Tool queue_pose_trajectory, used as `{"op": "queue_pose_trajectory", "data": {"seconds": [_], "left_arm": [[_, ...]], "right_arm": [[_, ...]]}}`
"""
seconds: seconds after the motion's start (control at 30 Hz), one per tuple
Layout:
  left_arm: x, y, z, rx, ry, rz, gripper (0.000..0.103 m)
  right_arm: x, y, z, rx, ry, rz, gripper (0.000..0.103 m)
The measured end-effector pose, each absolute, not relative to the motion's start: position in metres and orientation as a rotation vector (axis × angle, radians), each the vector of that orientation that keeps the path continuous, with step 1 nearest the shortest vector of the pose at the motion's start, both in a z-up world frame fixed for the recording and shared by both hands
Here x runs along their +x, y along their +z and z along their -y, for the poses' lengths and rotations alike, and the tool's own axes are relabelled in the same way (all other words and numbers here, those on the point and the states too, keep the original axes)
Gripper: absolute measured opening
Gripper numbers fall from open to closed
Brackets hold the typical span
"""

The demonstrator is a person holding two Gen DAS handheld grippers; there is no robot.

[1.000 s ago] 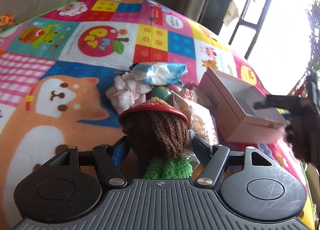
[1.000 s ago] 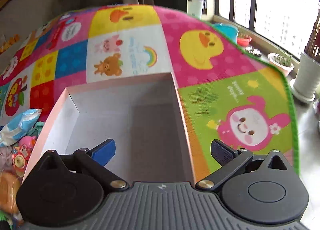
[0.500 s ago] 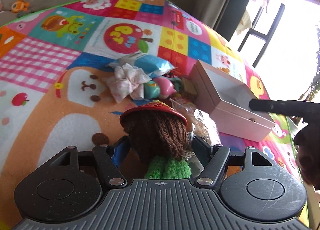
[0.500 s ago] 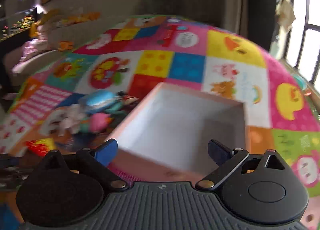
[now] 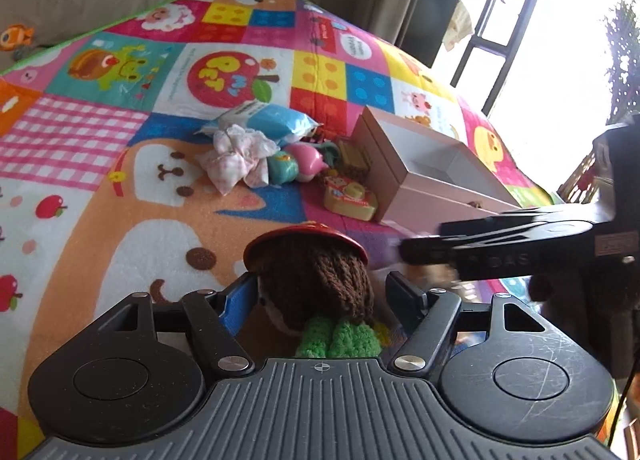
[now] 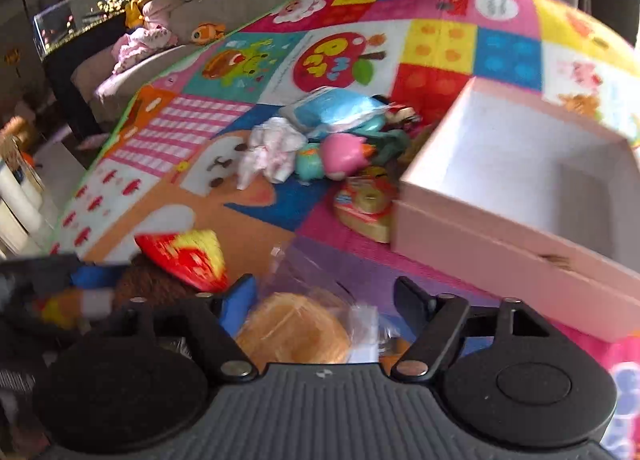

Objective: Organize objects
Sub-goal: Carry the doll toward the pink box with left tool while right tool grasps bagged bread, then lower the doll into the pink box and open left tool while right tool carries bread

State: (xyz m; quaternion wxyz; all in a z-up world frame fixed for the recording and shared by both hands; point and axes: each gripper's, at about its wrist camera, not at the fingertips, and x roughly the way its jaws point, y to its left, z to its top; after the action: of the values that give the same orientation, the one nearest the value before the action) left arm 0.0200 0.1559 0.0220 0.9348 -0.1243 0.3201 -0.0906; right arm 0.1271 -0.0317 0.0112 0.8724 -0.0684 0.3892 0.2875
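Crocheted doll [image 5: 316, 284], brown yarn hair, red hat

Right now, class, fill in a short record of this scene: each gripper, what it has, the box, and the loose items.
left gripper: closed around a knitted doll with brown yarn hair and a red hat
right gripper: open, a bagged bun lying between its fingers, not clamped
box: pink, lid off, nothing visible inside
pile beside box: blue packet, pink cloth bundle, pink-and-teal toy, yellow toy camera
surface: colourful cartoon play mat
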Motion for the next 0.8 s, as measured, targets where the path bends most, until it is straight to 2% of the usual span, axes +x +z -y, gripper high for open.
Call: {"op": "queue_pose_trajectory", "data": {"seconds": [0.03,0.17,0.2,0.27,0.3,0.33,0.43,0.57,0.6,0.67,0.73,0.8], "left_arm": [[0.021,0.022,-0.155,-0.252,-0.189,-0.657,0.075],[0.029,0.016,-0.149,-0.229,-0.171,-0.701,0.074],[0.031,0.013,-0.149,-0.231,-0.154,-0.716,0.068],[0.034,0.01,-0.151,-0.251,-0.144,-0.726,0.068],[0.034,0.011,-0.15,-0.253,-0.14,-0.729,0.067],[0.034,0.013,-0.147,-0.247,-0.14,-0.734,0.066],[0.032,0.018,-0.135,-0.221,-0.187,-0.735,0.065],[0.027,0.025,-0.109,-0.161,-0.265,-0.744,0.065],[0.025,0.027,-0.102,-0.147,-0.28,-0.746,0.065],[0.019,0.032,-0.091,-0.122,-0.309,-0.75,0.065],[0.013,0.041,-0.084,-0.114,-0.338,-0.746,0.065],[0.015,0.058,-0.079,-0.129,-0.37,-0.721,0.065]], "right_arm": [[0.122,0.014,0.044,-0.182,0.555,-0.784,0.061],[0.115,0.022,0.096,-0.211,0.451,-0.76,0.06],[0.112,0.024,0.109,-0.193,0.455,-0.768,0.06],[0.101,0.029,0.131,-0.164,0.46,-0.761,0.071],[0.095,0.031,0.139,-0.148,0.45,-0.754,0.083],[0.088,0.033,0.146,-0.13,0.44,-0.744,0.089],[0.07,0.031,0.16,-0.091,0.413,-0.723,0.094],[0.071,0.013,0.152,-0.04,0.411,-0.771,0.094],[0.074,0.008,0.148,-0.034,0.411,-0.778,0.093],[0.081,-0.001,0.136,-0.045,0.416,-0.796,0.07],[0.08,0.001,0.129,-0.079,0.421,-0.787,0.06],[0.073,0.013,0.132,-0.093,0.454,-0.75,0.057]]}}
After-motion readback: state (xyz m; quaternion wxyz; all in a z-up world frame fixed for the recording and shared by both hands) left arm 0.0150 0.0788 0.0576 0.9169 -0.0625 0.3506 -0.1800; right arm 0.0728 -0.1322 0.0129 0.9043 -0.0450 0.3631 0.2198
